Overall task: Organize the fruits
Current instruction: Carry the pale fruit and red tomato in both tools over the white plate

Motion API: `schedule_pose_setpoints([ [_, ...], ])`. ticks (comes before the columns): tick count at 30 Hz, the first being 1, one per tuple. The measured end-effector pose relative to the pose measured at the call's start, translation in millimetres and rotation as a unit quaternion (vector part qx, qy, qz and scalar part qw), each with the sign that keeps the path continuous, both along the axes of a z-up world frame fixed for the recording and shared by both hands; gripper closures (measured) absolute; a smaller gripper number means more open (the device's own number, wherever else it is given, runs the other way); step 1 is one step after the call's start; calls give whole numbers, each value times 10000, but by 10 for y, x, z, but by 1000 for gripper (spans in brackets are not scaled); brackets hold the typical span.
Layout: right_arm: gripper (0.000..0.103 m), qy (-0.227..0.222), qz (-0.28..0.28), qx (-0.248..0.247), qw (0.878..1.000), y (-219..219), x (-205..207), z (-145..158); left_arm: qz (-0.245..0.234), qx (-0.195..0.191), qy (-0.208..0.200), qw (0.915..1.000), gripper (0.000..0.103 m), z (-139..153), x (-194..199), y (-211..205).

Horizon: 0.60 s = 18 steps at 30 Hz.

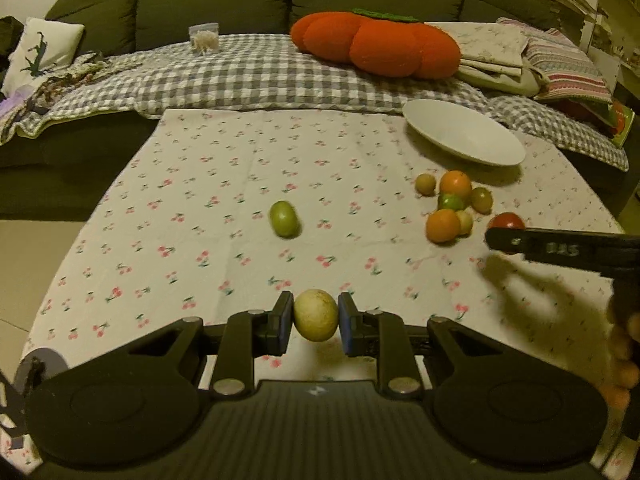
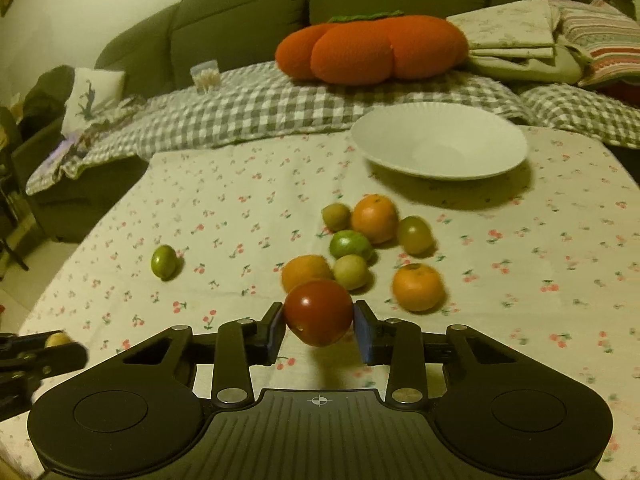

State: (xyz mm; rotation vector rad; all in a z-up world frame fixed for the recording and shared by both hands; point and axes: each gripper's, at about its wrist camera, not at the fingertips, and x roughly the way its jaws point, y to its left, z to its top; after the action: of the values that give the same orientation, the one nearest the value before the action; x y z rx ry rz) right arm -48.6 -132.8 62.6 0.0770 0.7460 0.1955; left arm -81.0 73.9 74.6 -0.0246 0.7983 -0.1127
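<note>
Left tongs (image 1: pixel 316 316) grip a pale yellow fruit (image 1: pixel 316 315); right tongs (image 2: pixel 319 326) clamp a red tomato (image 2: pixel 319 312) (white plate (image 2: pixel 440 142) empty on the bench)

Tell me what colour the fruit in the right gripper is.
Dark red; the fruit shows best in the right wrist view, between the right gripper pads.

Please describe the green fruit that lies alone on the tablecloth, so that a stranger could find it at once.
Start at the white plate on the cherry-print tablecloth; a cluster of fruit lies just in front of it. To the cluster's left, apart from it, lies the lone green fruit: oval, bright green, touching nothing.
</note>
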Motion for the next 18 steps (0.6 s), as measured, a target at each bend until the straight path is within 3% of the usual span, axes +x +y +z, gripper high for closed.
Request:
schedule_pose_setpoints([
  [7, 68, -36, -357, 196, 9992, -394, -8, 326, -146, -327, 94, 9993, 81, 179, 305, -199],
  [15, 68, 22, -545, 660, 9963, -760, 283, 607, -589, -900, 205, 9940, 81, 529, 916, -506],
  [18, 68, 37, -550, 670, 9962, -828, 419, 670, -713, -809, 69, 9941, 81, 577, 1114, -704],
])
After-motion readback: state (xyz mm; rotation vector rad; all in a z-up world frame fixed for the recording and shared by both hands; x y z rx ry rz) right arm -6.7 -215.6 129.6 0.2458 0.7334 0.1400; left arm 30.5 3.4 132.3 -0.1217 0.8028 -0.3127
